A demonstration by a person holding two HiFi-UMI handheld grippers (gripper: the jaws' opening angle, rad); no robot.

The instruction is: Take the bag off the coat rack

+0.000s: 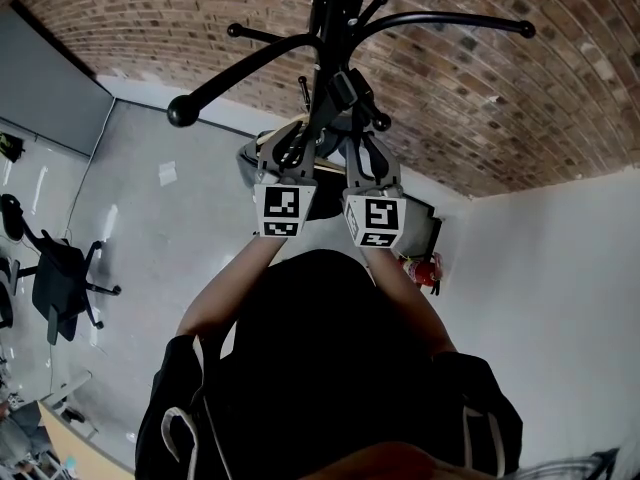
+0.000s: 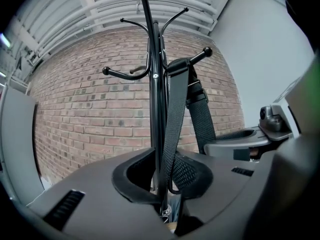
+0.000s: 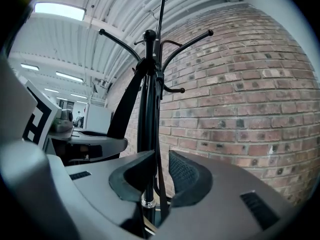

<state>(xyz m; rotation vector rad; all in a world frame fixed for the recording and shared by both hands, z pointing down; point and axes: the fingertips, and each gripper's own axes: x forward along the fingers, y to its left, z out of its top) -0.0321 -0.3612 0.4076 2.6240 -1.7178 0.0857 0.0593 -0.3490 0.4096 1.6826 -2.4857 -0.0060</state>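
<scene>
The black coat rack (image 1: 330,28) stands right in front of me against the brick wall. A grey bag (image 1: 254,152) hangs low on it, mostly hidden behind my grippers. Its wide black strap (image 2: 176,109) hangs from a knobbed hook (image 2: 206,51) and runs down between the jaws of my left gripper (image 2: 162,176). It lies against the right pad, while the pole (image 2: 158,109) shows through the gap on the left. My right gripper (image 3: 160,176) stands beside the left one, with a thin strap (image 3: 158,149) between its jaws and the pole behind it.
The rack's curved arms (image 1: 230,78) spread out above both grippers. A black office chair (image 1: 60,278) stands on the grey floor at the left. A red fire extinguisher (image 1: 425,268) and a dark box (image 1: 420,223) sit by the white wall at the right.
</scene>
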